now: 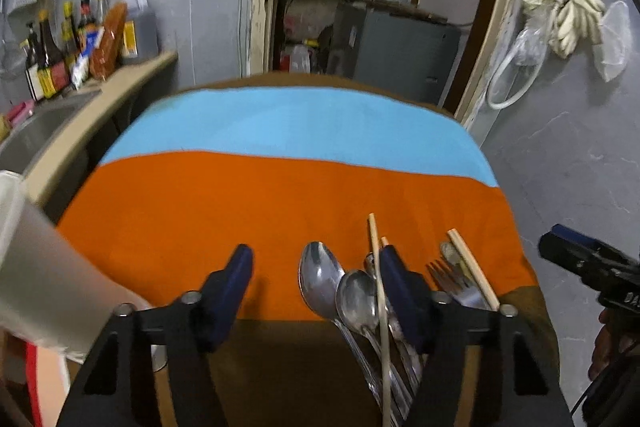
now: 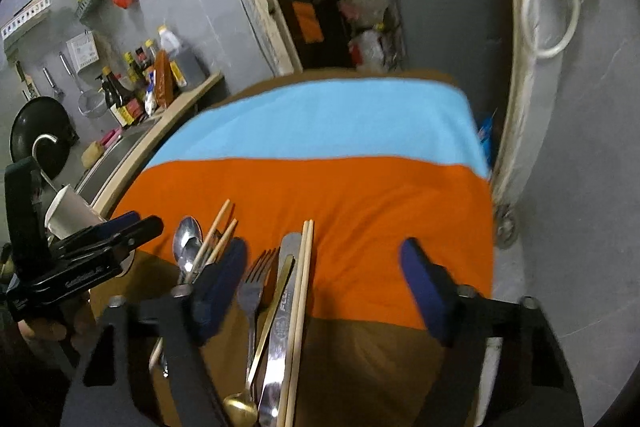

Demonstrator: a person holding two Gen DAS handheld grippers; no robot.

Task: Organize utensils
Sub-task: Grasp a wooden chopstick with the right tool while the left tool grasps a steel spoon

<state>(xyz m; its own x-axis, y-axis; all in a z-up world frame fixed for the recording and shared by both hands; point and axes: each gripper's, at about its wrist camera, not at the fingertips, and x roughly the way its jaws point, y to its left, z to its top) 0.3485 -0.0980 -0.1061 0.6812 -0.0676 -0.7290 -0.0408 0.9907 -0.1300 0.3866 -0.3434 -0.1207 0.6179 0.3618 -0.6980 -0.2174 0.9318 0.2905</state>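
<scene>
Left wrist view: my left hand-held gripper (image 1: 316, 269) hangs wide, empty, above the spoons (image 1: 340, 287); my right hand-held gripper (image 2: 324, 259), equally wide, straddles the chopsticks (image 2: 302, 291). I should centre one piece before closing.

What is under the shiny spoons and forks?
The metal spoons and the fork lie on an orange-and-blue cloth and a brown table top. Their handles run out of view, so what lies beneath those is hidden.
</scene>
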